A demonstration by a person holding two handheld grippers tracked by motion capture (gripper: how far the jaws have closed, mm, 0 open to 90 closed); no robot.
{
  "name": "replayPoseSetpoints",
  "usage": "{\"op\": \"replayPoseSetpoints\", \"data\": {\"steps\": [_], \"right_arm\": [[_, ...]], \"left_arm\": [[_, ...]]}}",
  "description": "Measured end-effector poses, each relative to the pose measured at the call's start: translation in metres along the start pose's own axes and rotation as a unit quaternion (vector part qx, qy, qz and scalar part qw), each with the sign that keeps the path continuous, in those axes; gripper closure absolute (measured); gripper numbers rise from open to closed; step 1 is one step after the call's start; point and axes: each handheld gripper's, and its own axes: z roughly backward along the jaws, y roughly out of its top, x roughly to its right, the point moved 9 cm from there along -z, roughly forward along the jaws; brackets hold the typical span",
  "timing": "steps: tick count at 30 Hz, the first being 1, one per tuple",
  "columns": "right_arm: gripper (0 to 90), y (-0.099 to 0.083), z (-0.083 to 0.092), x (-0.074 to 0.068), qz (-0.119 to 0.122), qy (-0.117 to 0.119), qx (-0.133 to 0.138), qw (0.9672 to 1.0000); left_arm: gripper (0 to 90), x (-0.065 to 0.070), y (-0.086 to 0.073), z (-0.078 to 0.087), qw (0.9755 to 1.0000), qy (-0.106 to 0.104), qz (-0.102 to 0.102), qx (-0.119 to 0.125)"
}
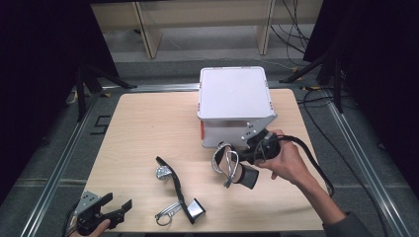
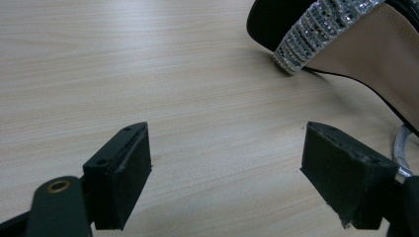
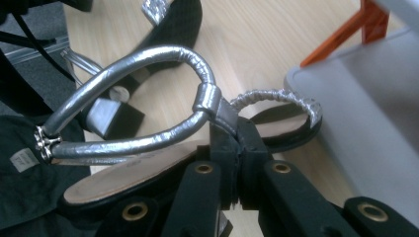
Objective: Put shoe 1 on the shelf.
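Two black block-heeled sandals with silver straps are in play. One sandal [image 1: 176, 192] lies on its side on the wooden table [image 1: 143, 123], near the front; its glittering toe strap [image 2: 316, 29] fills the upper right of the left gripper view. My left gripper [image 1: 117, 203] rests at the table's front left corner, open [image 2: 225, 177], with bare wood between its jaws. My right gripper [image 1: 243, 159] is shut [image 3: 236, 134] on the other sandal [image 1: 232, 169], pinching the heel piece where the silver ankle loop [image 3: 143, 98] joins, and holds it above the table in front of the white box [image 1: 234, 96].
The white box stands at the table's back centre, with an orange part [image 3: 368, 22] low on its side. Black cables [image 1: 316, 163] trail from the right gripper off the table's right edge. Dark stands and metal rails flank the table.
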Motion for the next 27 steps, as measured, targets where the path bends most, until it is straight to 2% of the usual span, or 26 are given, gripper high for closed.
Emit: {"op": "replayPoseSetpoints", "data": {"steps": [2,3,4,5,6,7,8,9,10,15,17,19,20,22,27], "right_arm": [[88.8,0.012,0.003,-0.001,0.009,-0.003,0.000,1.0000],[88.8,0.016,0.005,-0.003,0.006,0.004,-0.001,1.0000],[88.8,0.023,0.006,-0.004,0.013,0.005,-0.005,0.9999],[88.8,0.028,0.007,-0.004,0.022,0.001,-0.005,0.9997],[88.8,0.034,0.008,-0.007,0.015,0.005,-0.012,0.9998],[88.8,0.041,0.008,-0.006,0.030,0.003,-0.011,0.9995],[88.8,0.046,0.008,-0.008,0.024,0.006,-0.013,0.9996],[88.8,0.052,0.008,-0.009,0.032,0.010,-0.016,0.9993],[88.8,0.057,0.007,-0.012,0.021,0.016,-0.020,0.9994],[88.8,0.084,-0.006,-0.014,0.038,0.016,-0.036,0.9985],[88.8,0.097,-0.011,-0.014,0.046,0.014,-0.036,0.9982],[88.8,0.111,-0.016,-0.012,0.051,0.010,-0.034,0.9981],[88.8,0.116,-0.018,-0.012,0.052,0.012,-0.037,0.9979],[88.8,0.128,-0.022,-0.010,0.054,0.013,-0.033,0.9979],[88.8,0.161,-0.025,0.002,0.047,0.004,-0.019,0.9987]], "left_arm": [[18.6,0.000,-0.001,0.002,1.0000,0.005,-0.002,-0.005],[18.6,-0.001,-0.001,0.002,1.0000,0.006,-0.002,-0.005],[18.6,0.000,0.000,0.001,1.0000,0.001,0.002,0.001],[18.6,-0.002,-0.001,0.002,1.0000,0.004,-0.004,-0.006],[18.7,-0.001,-0.001,0.001,1.0000,0.006,0.000,-0.005],[18.6,0.000,0.000,0.000,1.0000,0.000,0.001,0.000],[18.6,0.000,0.000,0.000,1.0000,0.000,0.001,0.000],[18.6,-0.001,0.000,0.001,1.0000,0.001,0.000,-0.002],[18.7,-0.001,0.000,0.000,1.0000,0.002,0.002,0.000],[18.6,0.000,0.000,0.001,1.0000,0.000,0.001,-0.001],[18.7,-0.001,0.000,0.001,1.0000,0.004,0.001,-0.004],[18.6,0.000,0.000,0.000,1.0000,0.000,-0.003,-0.001],[18.6,0.000,0.000,0.000,1.0000,-0.004,0.001,0.001],[18.7,-0.001,-0.001,0.001,1.0000,0.004,-0.001,-0.007],[18.7,0.000,0.000,0.001,1.0000,0.000,0.002,0.001]]}}
